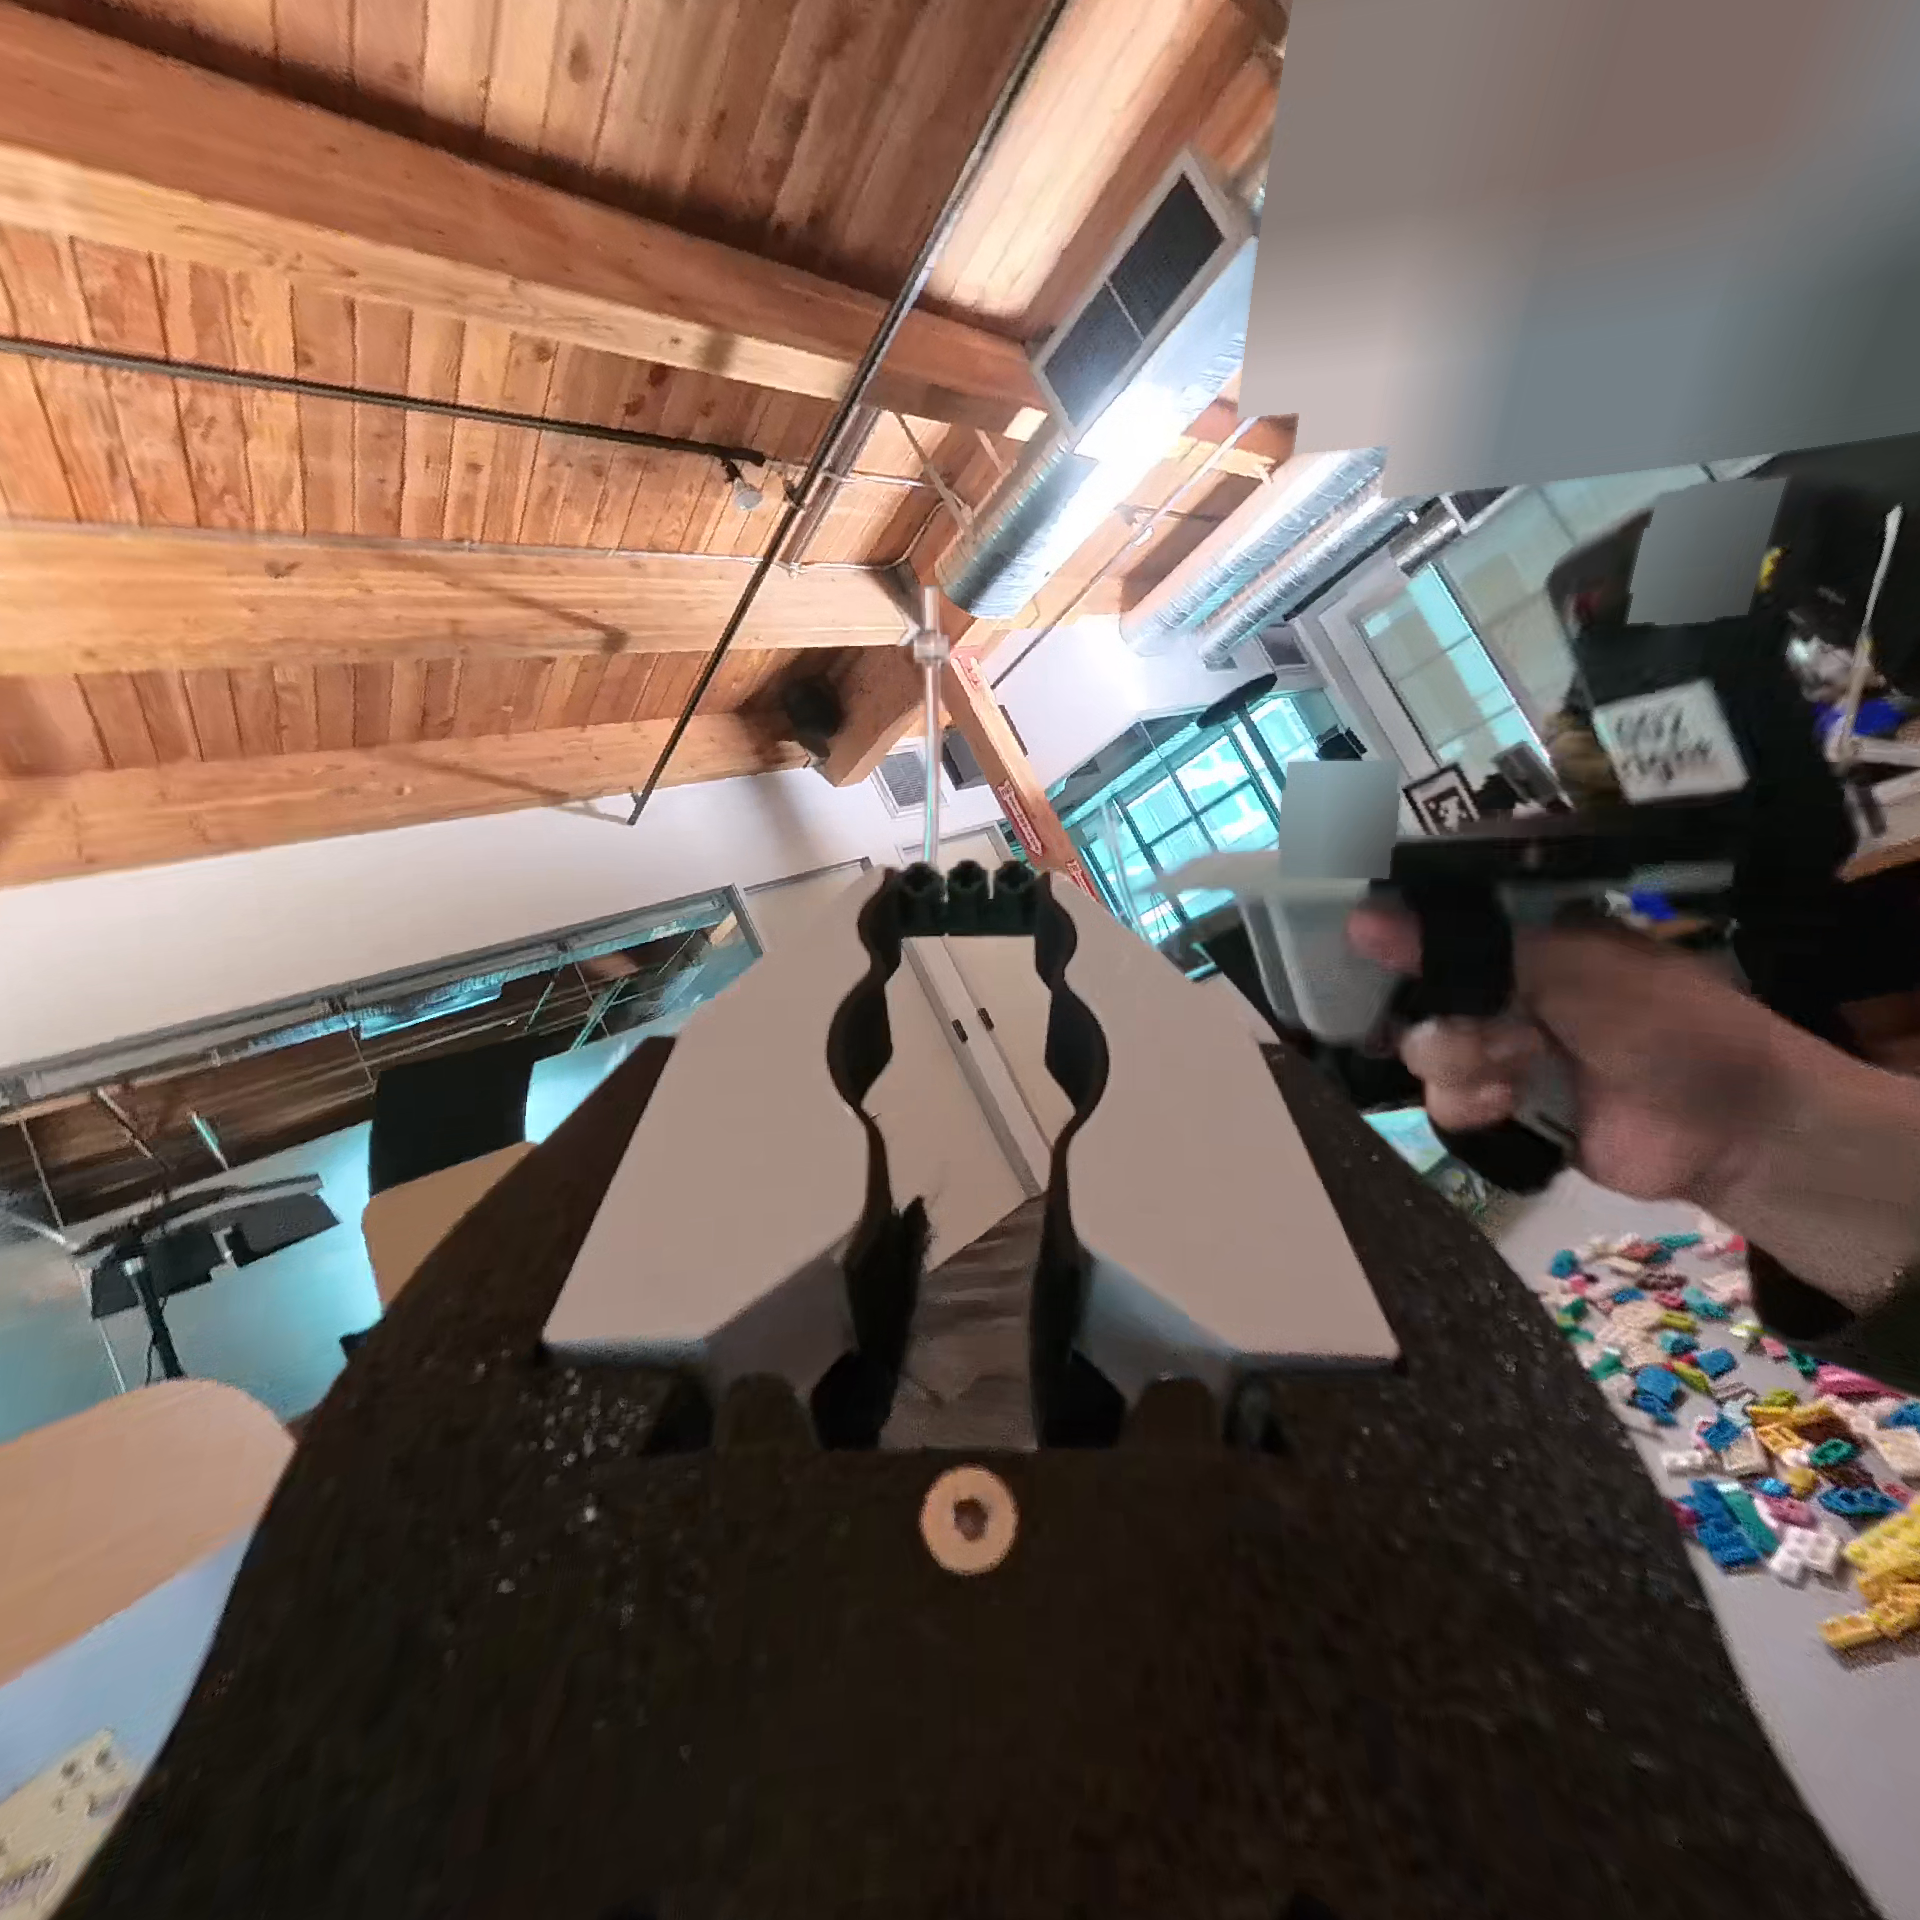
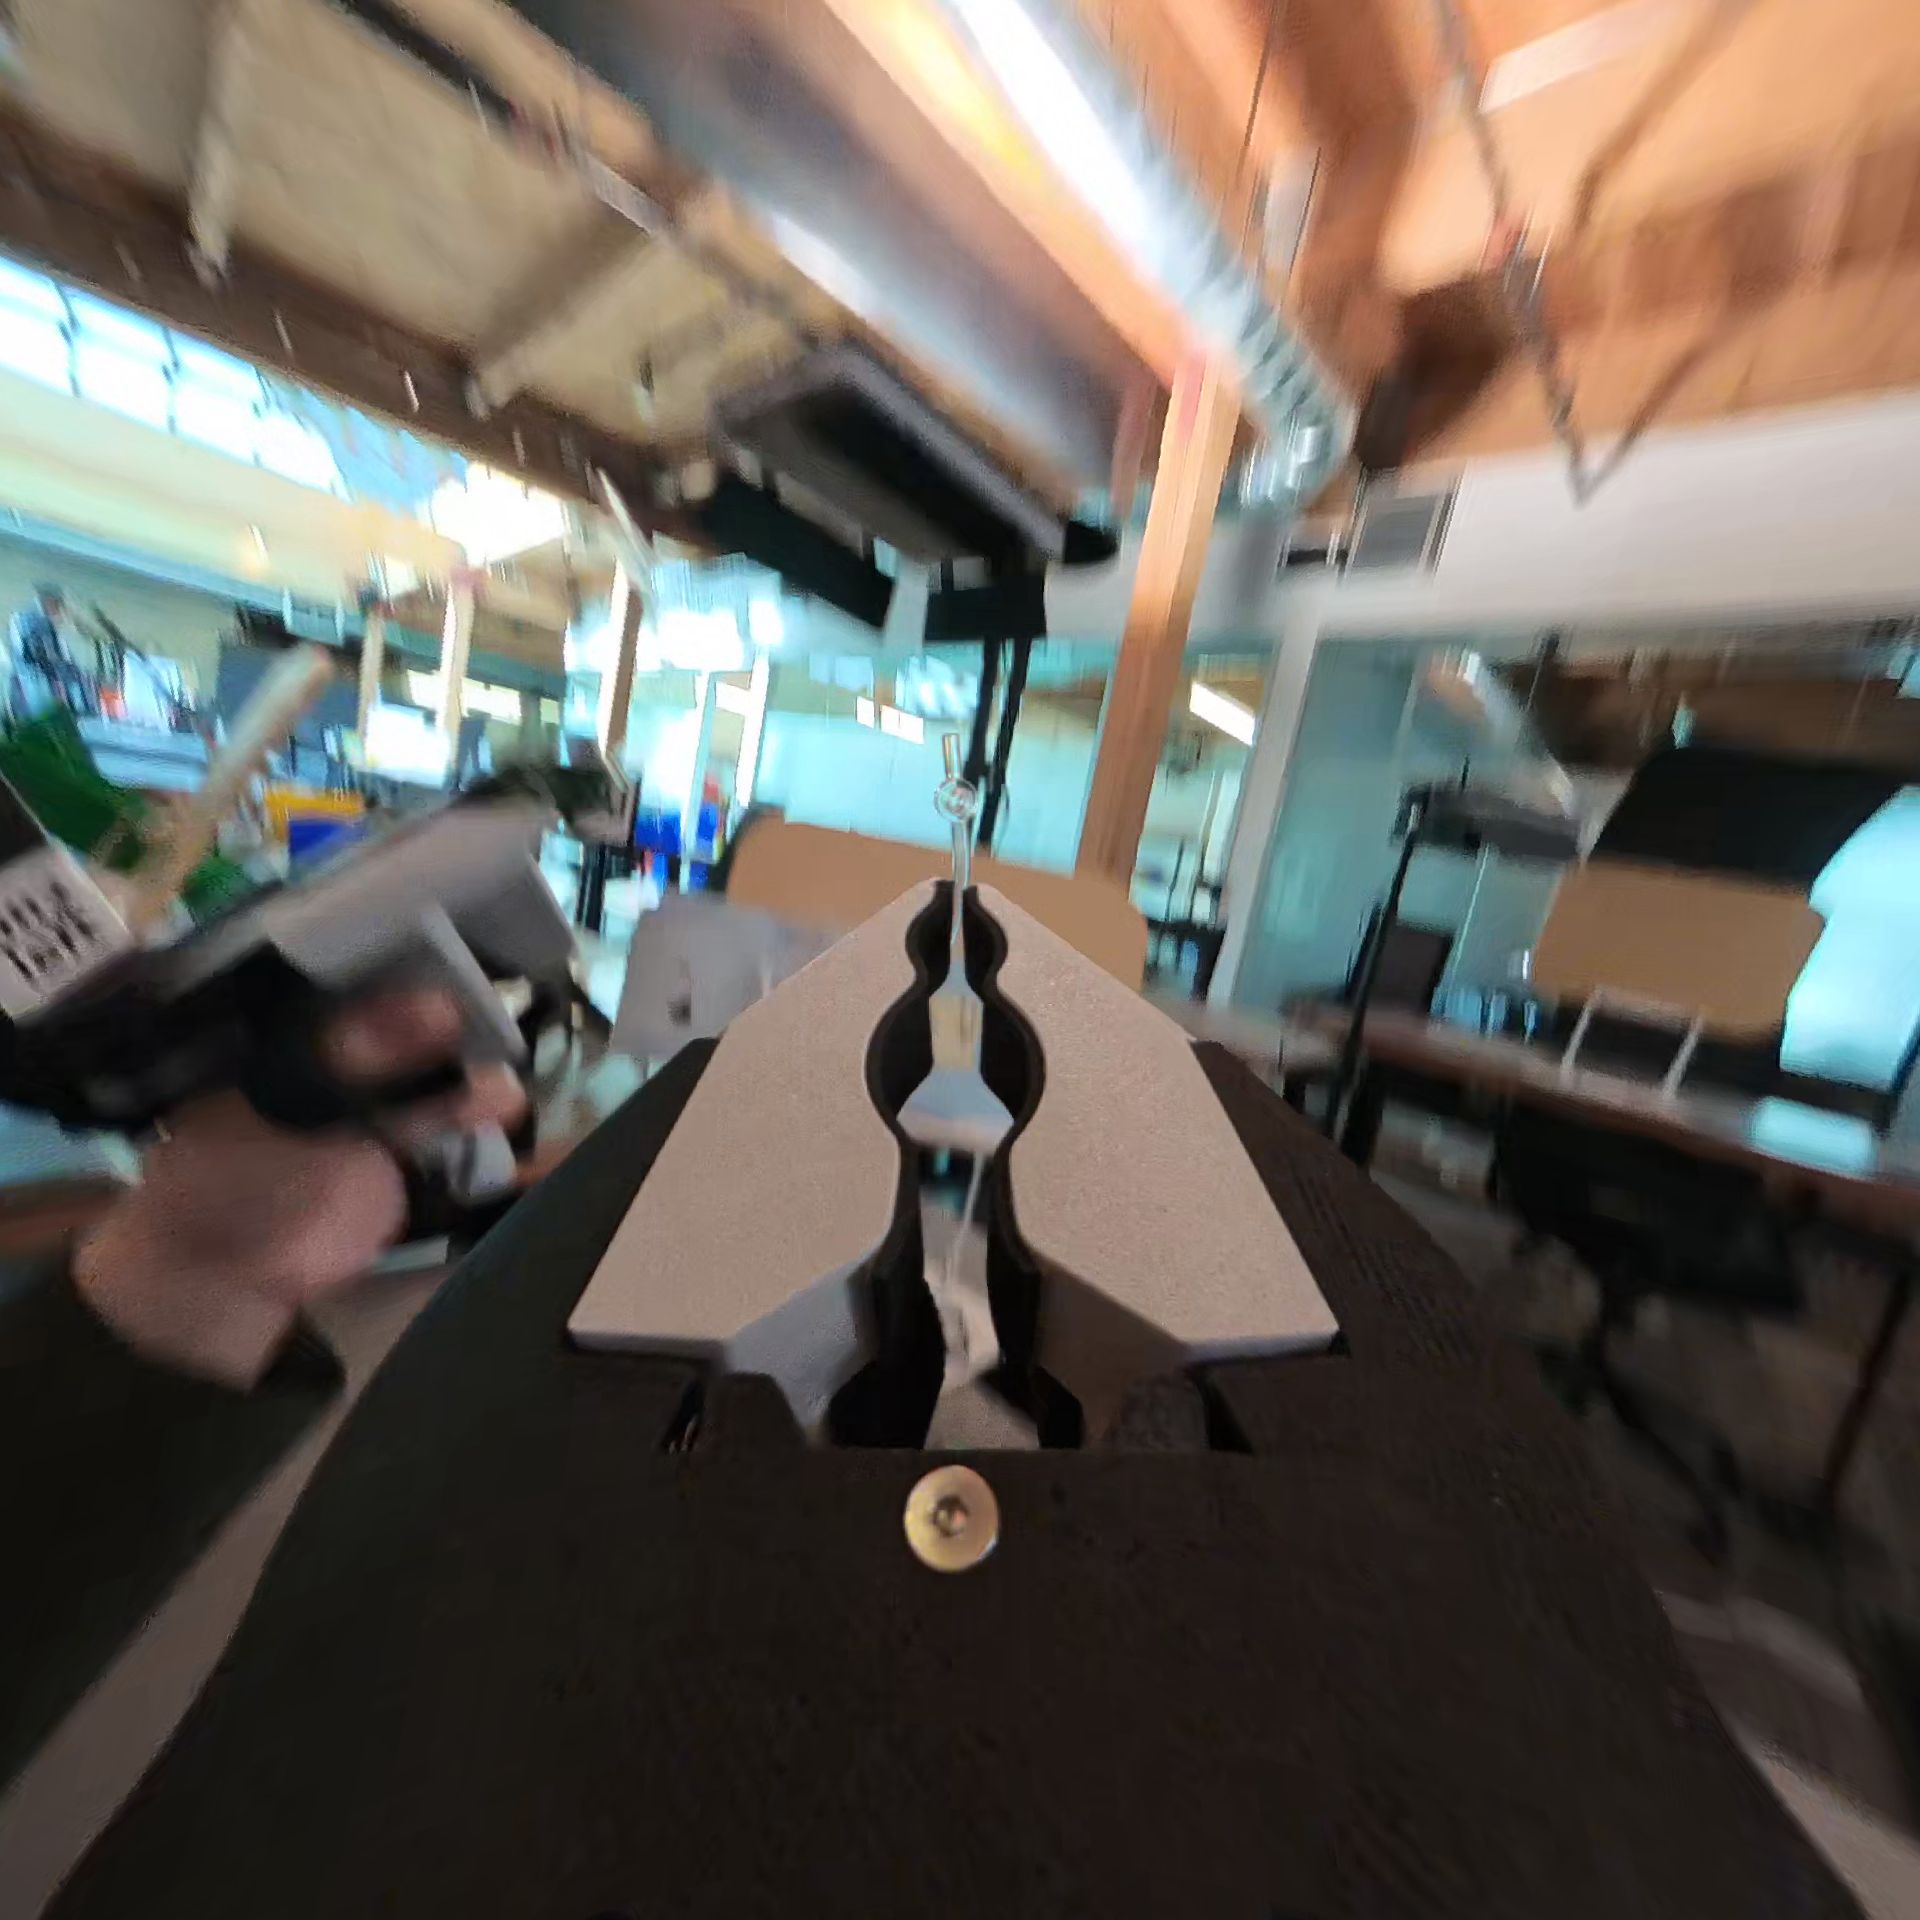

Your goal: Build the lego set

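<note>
The left gripper (image 1: 961,894), grey-faced wedges on a rough black body, tilts up toward a ceiling of knotty orange wooden planks and beams (image 1: 416,343). Its jaws are clenched on a small black lego plate (image 1: 964,890), a flat strip showing three round studs in a row, held crosswise at the fingertips. From the plate a thin clear rod (image 1: 932,727) with a small knob rises toward 12 o'clock.

At 3 o'clock in the left wrist view, a hand (image 1: 1621,1081) grips the handle of the right gripper. Below it, at 4 o'clock, a loose pile of lego pieces (image 1: 1745,1423), small flat plates in blue, teal, pink, white and yellow, lies scattered on a pale grey surface (image 1: 1558,1236).

The right wrist view is heavily motion-blurred. The right gripper (image 2: 954,894) points level into the room, its matte grey, wavy-edged jaws nearly together, pinching a slim clear rod (image 2: 956,821) with a small ring and tip, which sticks out toward 12 o'clock. At 9 o'clock, a blurred hand (image 2: 291,1174) holds the left gripper. A wooden post (image 2: 1164,644) stands behind.
</note>
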Available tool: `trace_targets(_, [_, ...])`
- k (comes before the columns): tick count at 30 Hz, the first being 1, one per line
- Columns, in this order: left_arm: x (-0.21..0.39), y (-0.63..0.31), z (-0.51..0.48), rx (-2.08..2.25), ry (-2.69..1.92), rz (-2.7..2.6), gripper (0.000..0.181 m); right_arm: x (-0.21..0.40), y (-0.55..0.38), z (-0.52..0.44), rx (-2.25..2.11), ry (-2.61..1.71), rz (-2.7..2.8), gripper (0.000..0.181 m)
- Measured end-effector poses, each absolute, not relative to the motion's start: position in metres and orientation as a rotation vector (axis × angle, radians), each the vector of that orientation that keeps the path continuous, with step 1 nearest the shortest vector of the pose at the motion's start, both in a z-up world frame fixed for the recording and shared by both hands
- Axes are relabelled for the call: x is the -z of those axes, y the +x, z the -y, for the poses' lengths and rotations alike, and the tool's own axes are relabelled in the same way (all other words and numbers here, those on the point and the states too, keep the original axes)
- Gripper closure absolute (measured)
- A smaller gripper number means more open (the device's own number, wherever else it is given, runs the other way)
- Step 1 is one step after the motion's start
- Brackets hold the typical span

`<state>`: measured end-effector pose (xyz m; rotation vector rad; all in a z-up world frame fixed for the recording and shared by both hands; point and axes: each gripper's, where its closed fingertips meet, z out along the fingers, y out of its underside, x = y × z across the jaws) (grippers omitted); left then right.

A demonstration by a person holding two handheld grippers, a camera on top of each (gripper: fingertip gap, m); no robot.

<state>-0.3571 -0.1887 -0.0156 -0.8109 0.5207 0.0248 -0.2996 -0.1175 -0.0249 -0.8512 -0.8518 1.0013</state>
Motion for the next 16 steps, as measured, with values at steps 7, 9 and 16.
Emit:
trace_targets(7, [0.023,-0.32,0.172,-0.157,-0.741,-0.604,0.158,-0.026,-0.262,0.151,-1.062,-0.5,0.531,0.181])
trace_targets(9, [0.019,-0.317,0.179,-0.181,-0.648,-0.578,0.158,-0.027,-0.26,0.15,-1.114,-0.483,0.512,0.181])
trace_targets(16, [0.019,-0.311,0.188,-0.342,-0.466,-0.498,0.159,-0.023,-0.278,0.161,-1.14,-0.481,0.567,0.181])
